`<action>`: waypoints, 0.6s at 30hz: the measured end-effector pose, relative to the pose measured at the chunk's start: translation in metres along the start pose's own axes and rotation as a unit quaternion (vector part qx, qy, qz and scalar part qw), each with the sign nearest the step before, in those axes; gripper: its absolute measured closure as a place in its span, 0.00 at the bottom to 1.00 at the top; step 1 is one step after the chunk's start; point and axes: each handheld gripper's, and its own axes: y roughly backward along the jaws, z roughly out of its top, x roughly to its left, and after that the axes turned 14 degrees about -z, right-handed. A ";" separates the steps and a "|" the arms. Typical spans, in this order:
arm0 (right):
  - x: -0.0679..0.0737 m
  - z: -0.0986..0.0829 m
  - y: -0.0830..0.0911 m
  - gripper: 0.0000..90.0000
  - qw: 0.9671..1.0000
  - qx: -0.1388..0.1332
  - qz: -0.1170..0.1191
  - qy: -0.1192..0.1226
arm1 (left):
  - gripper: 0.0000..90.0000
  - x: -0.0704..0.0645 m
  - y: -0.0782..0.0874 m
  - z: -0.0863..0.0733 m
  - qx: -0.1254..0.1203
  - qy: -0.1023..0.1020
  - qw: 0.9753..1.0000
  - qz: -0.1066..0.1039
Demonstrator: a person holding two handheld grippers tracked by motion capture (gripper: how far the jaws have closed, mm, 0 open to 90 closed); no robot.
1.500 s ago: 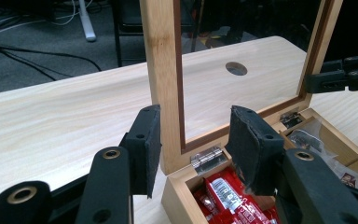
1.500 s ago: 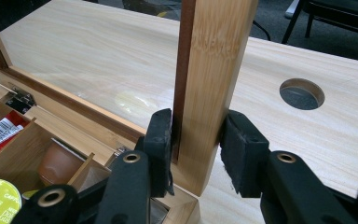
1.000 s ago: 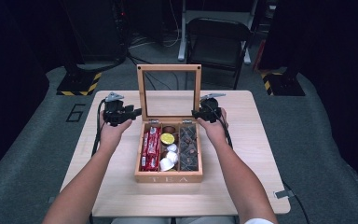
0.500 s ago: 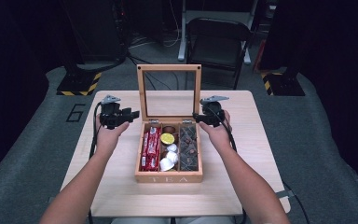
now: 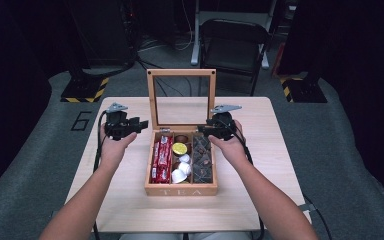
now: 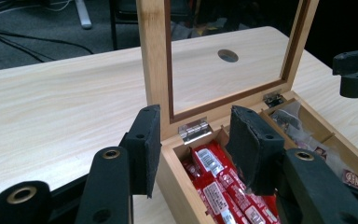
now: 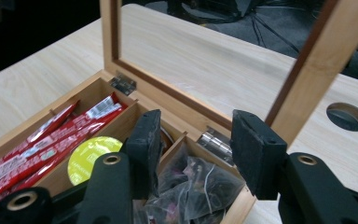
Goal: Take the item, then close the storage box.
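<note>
Since a second ago both hands have drawn slightly outward from the tea box (image 5: 181, 189), mid-tabletop. The left hand-held gripper (image 5: 139, 123) at nine o'clock and the right hand-held gripper (image 5: 203, 131) at three gape empty. Its upright lid (image 5: 181, 73), stiff, light, probably glazed, suits gripping by the wooden frame.

Light falls from overhead onto the pale wooden table (image 5: 260, 150), which stands bright while the room around it sinks into near black. Shadows under the forearms are soft and faint. The high view is slightly grainy and soft. In both gripper views the black foam-padded jaws loom large and a little blurred, and the glass-paned wooden lid (image 6: 223, 60) shows mild reflections.
</note>
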 end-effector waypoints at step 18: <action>0.025 -0.003 -0.004 0.52 0.999 -0.001 0.032 0.032 | 0.56 -0.004 0.012 -0.011 -0.012 0.022 1.000 -0.017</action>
